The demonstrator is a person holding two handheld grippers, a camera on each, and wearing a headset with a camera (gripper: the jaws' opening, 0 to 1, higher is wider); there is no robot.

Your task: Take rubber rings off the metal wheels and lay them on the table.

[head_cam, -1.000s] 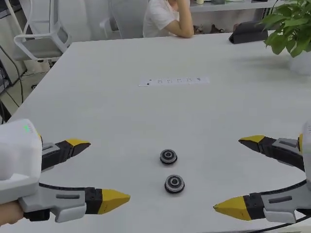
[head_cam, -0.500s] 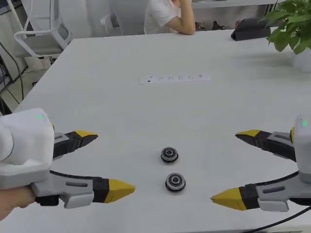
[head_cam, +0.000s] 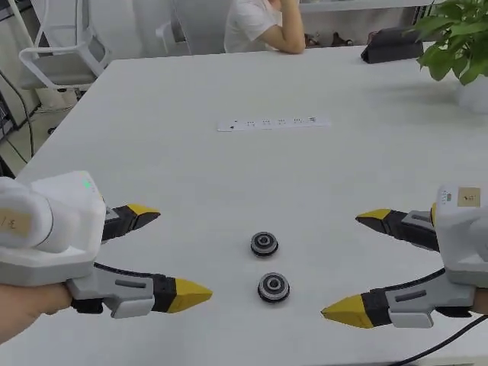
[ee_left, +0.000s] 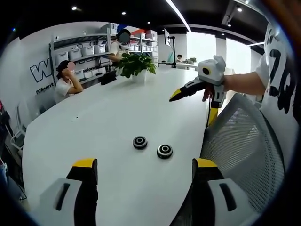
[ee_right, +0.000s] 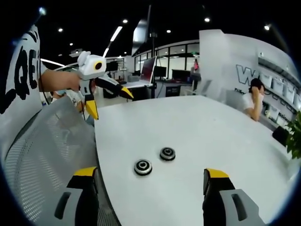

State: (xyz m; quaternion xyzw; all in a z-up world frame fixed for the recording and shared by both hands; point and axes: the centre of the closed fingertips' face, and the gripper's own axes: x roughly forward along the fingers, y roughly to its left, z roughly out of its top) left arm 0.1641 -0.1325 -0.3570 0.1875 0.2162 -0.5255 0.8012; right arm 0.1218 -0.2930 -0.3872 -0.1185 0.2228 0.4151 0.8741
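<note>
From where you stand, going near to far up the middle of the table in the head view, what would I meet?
near metal wheel → far metal wheel → flat white strip → seated person at the far edge

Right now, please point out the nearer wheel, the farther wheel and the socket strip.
nearer wheel [head_cam: 274, 287], head view, centre hub.
farther wheel [head_cam: 264, 244], head view, centre hub.
socket strip [head_cam: 273, 123], head view, middle of its top.

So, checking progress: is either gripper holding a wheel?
No, the far wheel and near wheel lie on the table, apart from the left gripper and right gripper.
</note>
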